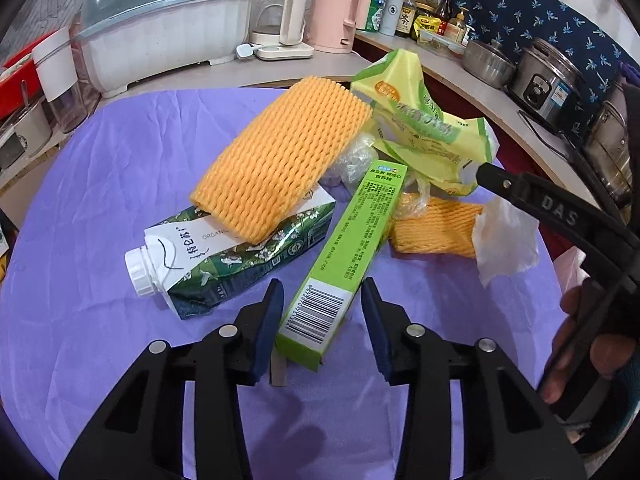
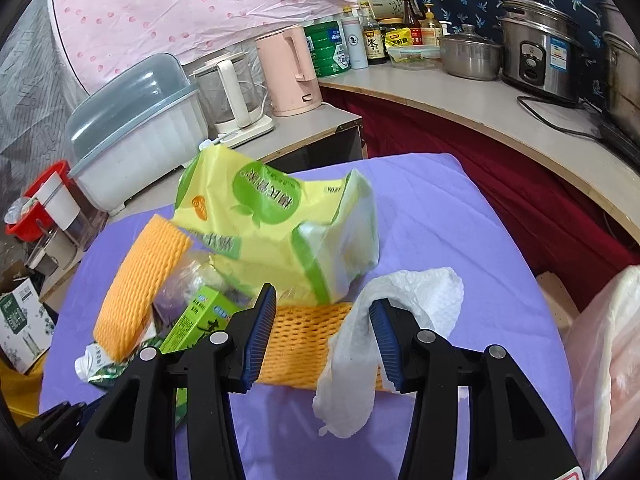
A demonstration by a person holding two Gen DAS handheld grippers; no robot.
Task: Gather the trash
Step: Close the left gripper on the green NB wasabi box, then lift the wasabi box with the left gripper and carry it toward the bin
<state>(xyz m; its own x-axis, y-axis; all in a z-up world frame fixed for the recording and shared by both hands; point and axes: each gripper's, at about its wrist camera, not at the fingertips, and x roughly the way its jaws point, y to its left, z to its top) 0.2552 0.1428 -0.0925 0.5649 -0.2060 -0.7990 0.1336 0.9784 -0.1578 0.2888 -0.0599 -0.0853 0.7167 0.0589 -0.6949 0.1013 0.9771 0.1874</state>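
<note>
The green box (image 1: 344,256) is seen lower centre, its barcode end between the spread left tongs (image 1: 322,322), long axis running away; the right tongs (image 2: 322,334), also spread, straddle a tissue (image 2: 360,344).

"ORGANIC" on the milk carton (image 1: 224,248) (partly covered), "DAS" on the right tongs' arm (image 1: 560,210)

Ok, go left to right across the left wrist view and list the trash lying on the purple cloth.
Milk carton → orange foam net → green box → second foam net → white tissue. The crumpled plastic and the yellow-green bag are left out, since they overlap the others.
</note>
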